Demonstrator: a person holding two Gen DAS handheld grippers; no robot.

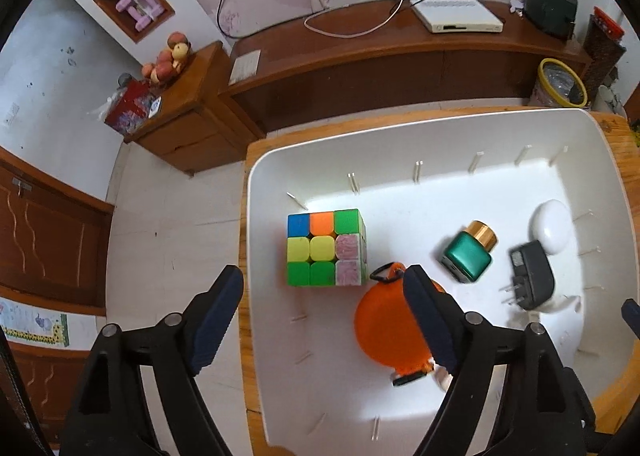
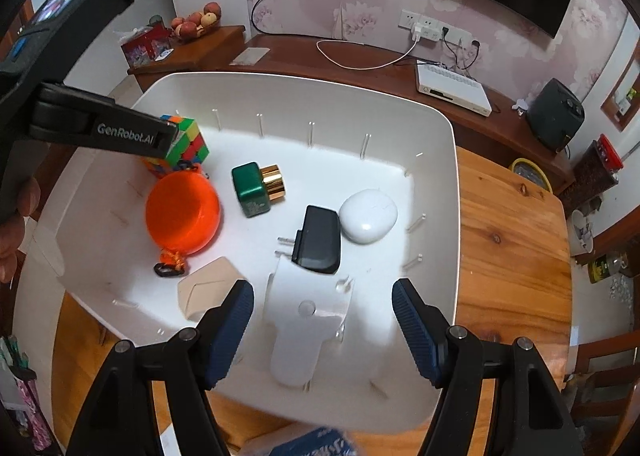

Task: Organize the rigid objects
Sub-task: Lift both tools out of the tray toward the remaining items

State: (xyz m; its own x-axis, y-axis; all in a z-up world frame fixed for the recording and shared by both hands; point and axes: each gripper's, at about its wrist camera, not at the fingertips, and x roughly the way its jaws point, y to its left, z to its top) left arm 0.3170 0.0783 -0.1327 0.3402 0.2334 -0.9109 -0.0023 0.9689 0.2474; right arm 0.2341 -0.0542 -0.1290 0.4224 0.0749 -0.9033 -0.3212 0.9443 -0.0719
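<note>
Both grippers hang over the white bin (image 2: 448, 160), fingers spread and pinching nothing. Left gripper (image 1: 324, 312) straddles the bin's left wall, 1 finger outside, the other above the orange round case (image 1: 384, 332). Right gripper (image 2: 323, 320) hovers over the bin's near end, above a white flat holder (image 2: 300, 320).

Inside the bin lie 7 items: a colour cube (image 1: 324, 248) by the far-left corner, the orange case beside it, a green bottle with a gold cap (image 2: 256, 188), a black plug adapter (image 2: 318, 240) touching a white oval case (image 2: 368, 216), the holder, and a beige piece (image 2: 208, 288).

This looks like choosing a pick. Next likely calls for lowering 1 gripper squarely over an item and closing.
</note>
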